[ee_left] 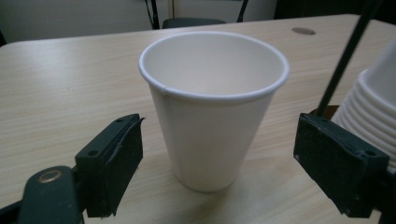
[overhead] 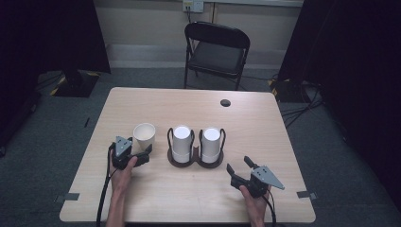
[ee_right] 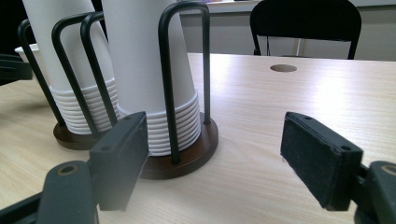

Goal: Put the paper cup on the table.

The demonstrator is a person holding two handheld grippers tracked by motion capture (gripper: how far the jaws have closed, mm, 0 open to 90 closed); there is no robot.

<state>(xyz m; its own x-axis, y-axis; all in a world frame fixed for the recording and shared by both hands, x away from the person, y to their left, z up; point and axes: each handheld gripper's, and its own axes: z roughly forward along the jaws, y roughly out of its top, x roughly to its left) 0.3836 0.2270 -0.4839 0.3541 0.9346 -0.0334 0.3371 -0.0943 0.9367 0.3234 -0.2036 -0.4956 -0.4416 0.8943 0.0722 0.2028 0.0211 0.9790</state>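
the desk (overhead: 156,189) carries a two-stack cup holder (overhead: 196,161) at centre; a lone paper cup (overhead: 144,136) stands at its nine o'clock. left gripper (ee_left: 219,168) fingers are spread astride the cup, not touching; close gently mid-wall to avoid crushing. right gripper (overhead: 240,168) fingers are spread, empty.

Single cup (overhead: 144,136) stands left of the two-stack holder (overhead: 196,161).

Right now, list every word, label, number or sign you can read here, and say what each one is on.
None can be read.
Single cup: plain white, no print.
Stacked cups: plain white.
Holder: no label.
Wall outlet: too small and blurred to tell any marking.
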